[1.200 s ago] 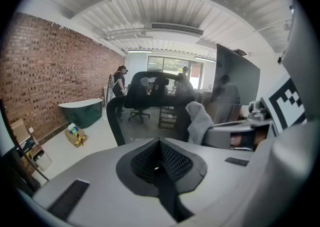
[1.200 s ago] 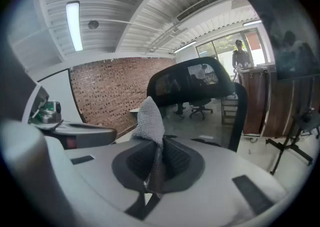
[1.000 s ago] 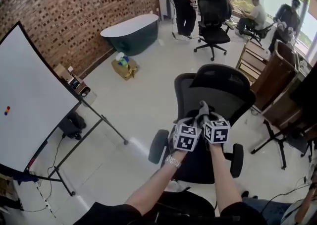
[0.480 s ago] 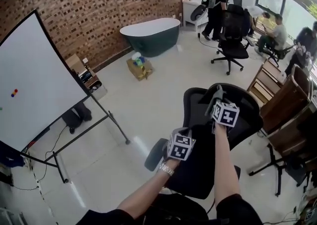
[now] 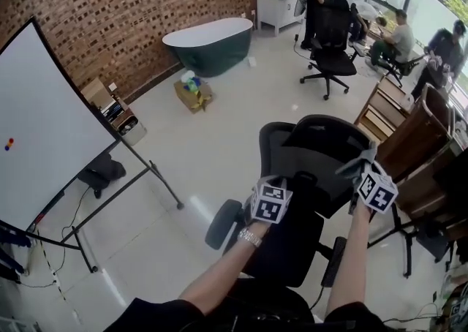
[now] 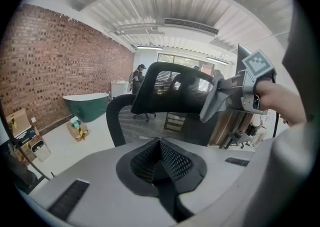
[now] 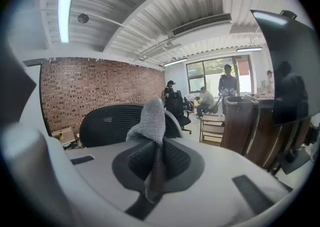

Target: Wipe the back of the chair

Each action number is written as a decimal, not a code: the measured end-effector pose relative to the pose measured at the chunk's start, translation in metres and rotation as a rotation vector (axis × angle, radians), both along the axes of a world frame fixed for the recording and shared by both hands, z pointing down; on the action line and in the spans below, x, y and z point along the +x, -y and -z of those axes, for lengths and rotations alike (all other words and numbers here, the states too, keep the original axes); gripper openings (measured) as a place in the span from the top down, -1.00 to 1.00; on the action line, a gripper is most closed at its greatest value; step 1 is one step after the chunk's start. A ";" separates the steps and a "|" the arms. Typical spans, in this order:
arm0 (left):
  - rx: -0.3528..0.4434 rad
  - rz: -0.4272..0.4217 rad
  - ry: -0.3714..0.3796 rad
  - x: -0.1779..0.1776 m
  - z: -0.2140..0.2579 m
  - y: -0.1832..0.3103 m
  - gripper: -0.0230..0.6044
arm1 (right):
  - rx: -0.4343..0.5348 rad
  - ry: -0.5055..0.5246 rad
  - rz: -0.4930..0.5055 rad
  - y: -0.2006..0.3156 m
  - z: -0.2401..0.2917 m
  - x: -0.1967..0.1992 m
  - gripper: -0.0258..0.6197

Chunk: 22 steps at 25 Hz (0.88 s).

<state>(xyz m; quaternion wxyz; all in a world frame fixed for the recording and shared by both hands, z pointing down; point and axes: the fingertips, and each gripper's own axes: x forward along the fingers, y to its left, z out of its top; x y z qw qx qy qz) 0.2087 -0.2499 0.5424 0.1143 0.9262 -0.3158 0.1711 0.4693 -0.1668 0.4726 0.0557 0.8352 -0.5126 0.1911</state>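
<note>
**At the chair's right edge, cloth up and ready to wipe**

Dead centre of the head view stands the black mesh chair, its back facing us. The right tool is clamped tight on a grey cloth, which sticks up out of the pinch in a soft fold. From overhead that tool sits at about 3 o'clock on the backrest, right by its outer rim. I can't say for sure whether the fabric is actually pressing on the mesh.

Over at 7 o'clock, low on the backrest, is the left tool. Its jaws are closed together with nothing between them, and it points up at the curved top of the back. It looks like a spare hand for now, perhaps there to steady the chair.

By my reading we're in the wiping step itself, with the cloth at one end of a stroke. The next pass calls for the cloth to be laid flat against the mesh and drawn back toward 9 o'clock with steady pressure. The chair is on wheels, so it may roll or swivel away unless the left tool braces it.

Off at 9 o'clock a whiteboard stands well apart from the action.
</note>
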 end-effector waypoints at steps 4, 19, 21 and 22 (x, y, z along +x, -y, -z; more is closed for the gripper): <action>0.027 -0.007 -0.009 0.011 0.009 -0.004 0.92 | 0.005 -0.054 -0.008 -0.002 0.009 -0.021 0.87; 0.017 0.089 0.034 -0.043 0.003 -0.007 0.92 | -0.133 -0.029 0.190 0.108 -0.056 -0.105 0.87; 0.013 0.082 0.026 -0.040 0.004 -0.007 0.92 | -0.142 -0.028 0.095 0.075 -0.055 -0.064 0.87; 0.012 0.079 0.020 -0.039 0.005 -0.007 0.92 | -0.143 -0.034 0.064 0.059 -0.052 -0.047 0.87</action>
